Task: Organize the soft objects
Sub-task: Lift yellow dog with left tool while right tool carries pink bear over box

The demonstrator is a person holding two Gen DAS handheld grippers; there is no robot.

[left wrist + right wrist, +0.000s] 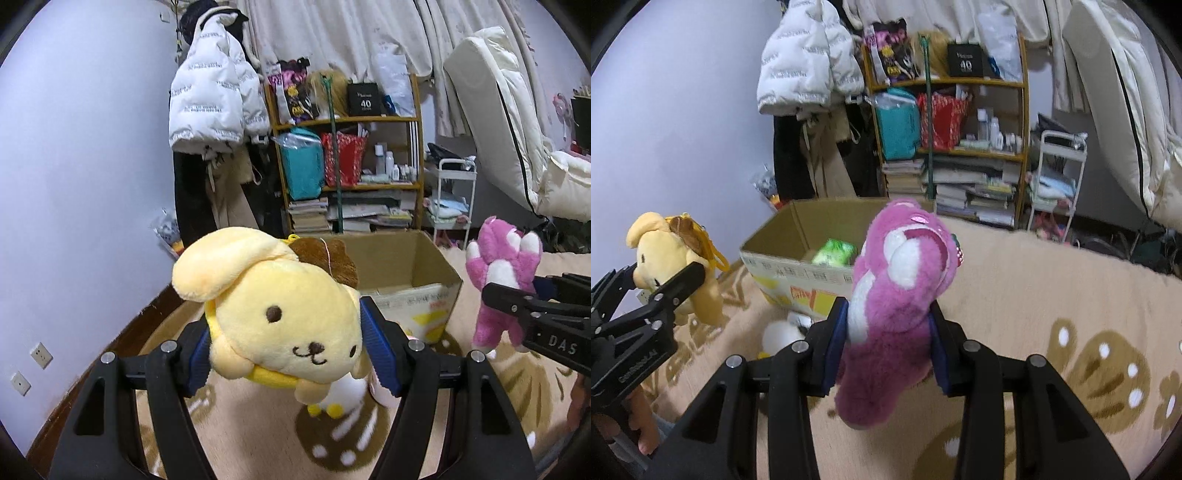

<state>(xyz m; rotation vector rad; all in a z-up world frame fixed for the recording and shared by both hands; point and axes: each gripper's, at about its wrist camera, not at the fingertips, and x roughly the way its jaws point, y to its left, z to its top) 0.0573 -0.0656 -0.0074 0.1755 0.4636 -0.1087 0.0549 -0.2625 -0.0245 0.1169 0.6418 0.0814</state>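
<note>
Aloft, left tongs (286,341) pinching one yellow plush (280,325), right tongs (886,352) pinching one pink plush (897,295), one cardboard box (783,240)

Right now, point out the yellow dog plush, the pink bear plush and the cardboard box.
yellow dog plush (291,328), left wrist view, face.
pink bear plush (897,317), right wrist view, belly.
cardboard box (783,271), right wrist view, front wall.

A: The yellow dog plush (284,325) covers most of the white toy (341,397) on the rug; only its belly and yellow feet show. What it is, I cannot tell.

B: The cardboard box (783,254) hides its contents too, apart from a green packet (834,253). Its print is too small to read.

A: The pink bear plush (897,314) hides the inner faces of the right gripper's blue pads (834,343). The white mattress (1126,110) is cut off by the edge.
</note>
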